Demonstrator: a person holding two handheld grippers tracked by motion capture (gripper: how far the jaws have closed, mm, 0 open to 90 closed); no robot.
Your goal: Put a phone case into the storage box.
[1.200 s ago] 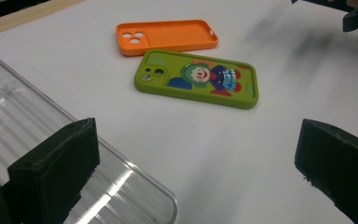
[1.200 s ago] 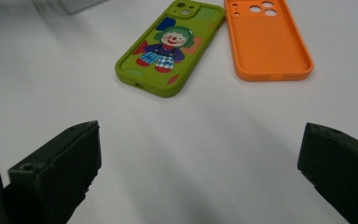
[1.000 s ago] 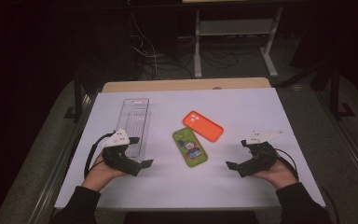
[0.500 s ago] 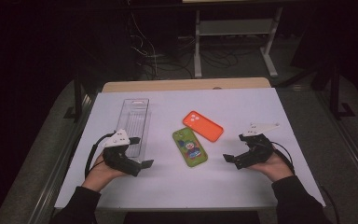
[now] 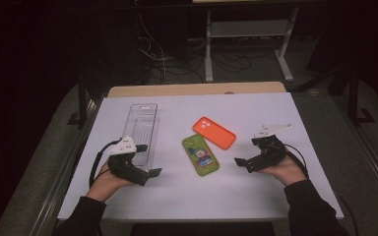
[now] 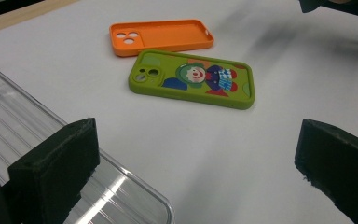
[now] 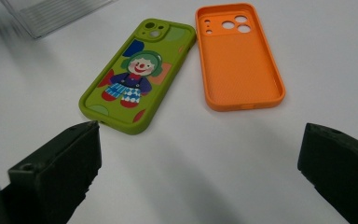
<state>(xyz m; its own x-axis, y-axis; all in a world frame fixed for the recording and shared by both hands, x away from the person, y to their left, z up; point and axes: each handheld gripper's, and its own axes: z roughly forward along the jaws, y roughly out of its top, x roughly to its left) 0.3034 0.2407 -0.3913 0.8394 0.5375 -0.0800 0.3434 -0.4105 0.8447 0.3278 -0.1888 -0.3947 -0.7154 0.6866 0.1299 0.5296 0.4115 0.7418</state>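
Observation:
A green phone case with a clown picture (image 5: 200, 155) (image 6: 193, 79) (image 7: 137, 77) lies flat mid-table, picture side up. Touching its far right corner lies an orange phone case (image 5: 214, 132) (image 6: 161, 36) (image 7: 239, 56), hollow side up. A clear plastic tray (image 5: 141, 129) (image 6: 51, 163) (image 7: 51, 14) lies left of them. My left gripper (image 5: 147, 176) (image 6: 198, 177) is open beside the tray's near end, pointing at the green case. My right gripper (image 5: 242, 164) (image 7: 200, 172) is open to the right of both cases, pointing at them. Nothing sits between either pair of jaws.
The white tabletop (image 5: 256, 110) has a wooden strip (image 5: 192, 89) along its far edge. Behind the table stand a metal frame (image 5: 248, 39) and loose cables (image 5: 162, 54) in the dark.
My right gripper has moved slightly inward and forward toward the cases. The left gripper has held its place.

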